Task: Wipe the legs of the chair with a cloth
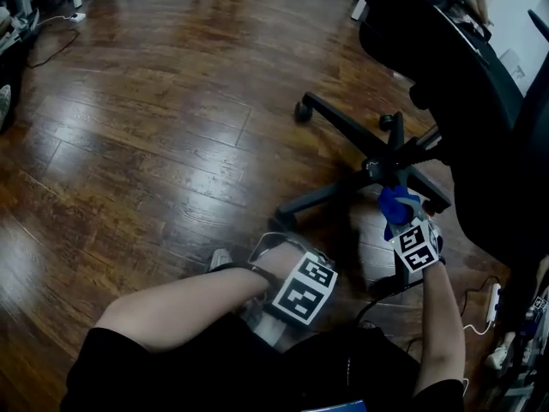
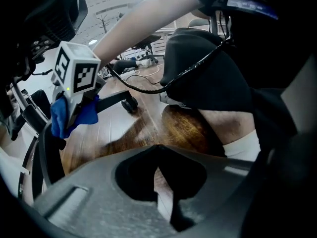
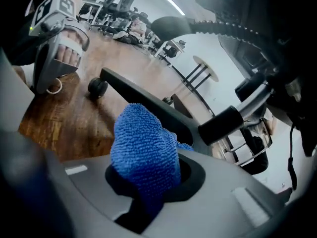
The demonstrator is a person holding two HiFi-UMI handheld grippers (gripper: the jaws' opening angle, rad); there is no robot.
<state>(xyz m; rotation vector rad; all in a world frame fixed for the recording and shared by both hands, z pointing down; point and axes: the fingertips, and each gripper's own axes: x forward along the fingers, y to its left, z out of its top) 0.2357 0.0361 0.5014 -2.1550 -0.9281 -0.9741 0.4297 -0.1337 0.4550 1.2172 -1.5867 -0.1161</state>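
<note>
Cloth (image 3: 144,150) clamped tight in my right gripper (image 3: 148,202), right by the chair leg (image 3: 143,93); my left gripper (image 2: 166,200) is closed on nothing

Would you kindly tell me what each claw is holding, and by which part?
The right claw grips the blue cloth by a bunched fold, the rest bulging out ahead. The left claw is shut on nothing.
</note>
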